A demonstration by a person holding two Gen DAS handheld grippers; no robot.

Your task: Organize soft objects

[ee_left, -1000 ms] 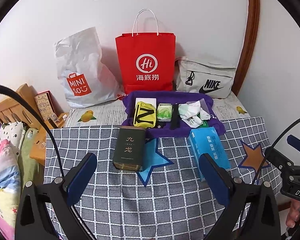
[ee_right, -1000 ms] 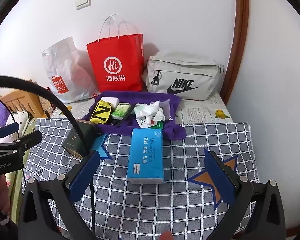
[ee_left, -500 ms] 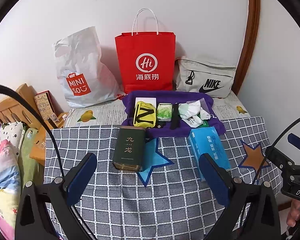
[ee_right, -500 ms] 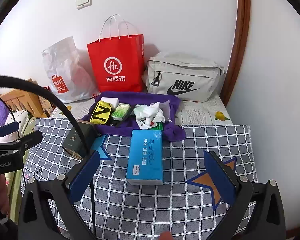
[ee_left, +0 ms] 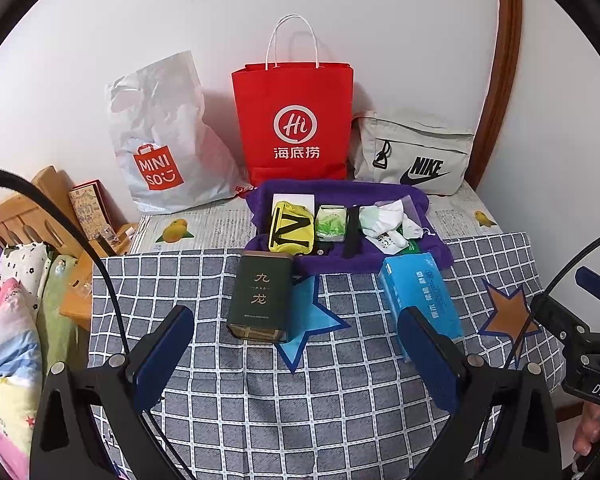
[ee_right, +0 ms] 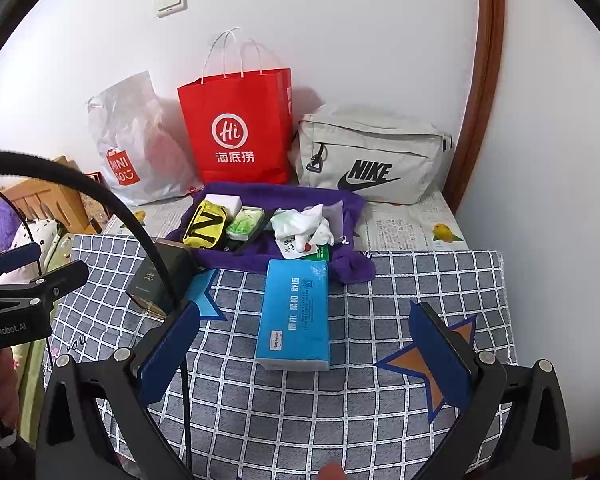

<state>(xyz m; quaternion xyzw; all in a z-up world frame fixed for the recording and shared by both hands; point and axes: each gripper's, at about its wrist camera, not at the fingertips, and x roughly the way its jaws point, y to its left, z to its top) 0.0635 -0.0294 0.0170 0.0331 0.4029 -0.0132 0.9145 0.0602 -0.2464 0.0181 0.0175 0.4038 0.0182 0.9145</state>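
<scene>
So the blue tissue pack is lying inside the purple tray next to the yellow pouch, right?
Not quite. The tissue pack lies on the checked cloth, in front of the purple tray, as the right wrist view shows. The yellow pouch is in the tray.

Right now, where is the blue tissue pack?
In the right wrist view the blue tissue pack lies mid-frame on the checked cloth, just in front of the purple towel, with the dark green tin to its left.

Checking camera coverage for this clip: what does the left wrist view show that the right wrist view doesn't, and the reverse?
Left wrist only: the dark green tin face-on, unobstructed; the right gripper's body at the frame edge.
Right wrist only: the blue tissue pack whole; the left gripper's body at the frame edge.
Both: the purple towel, the red bag, each gripper open.
</scene>
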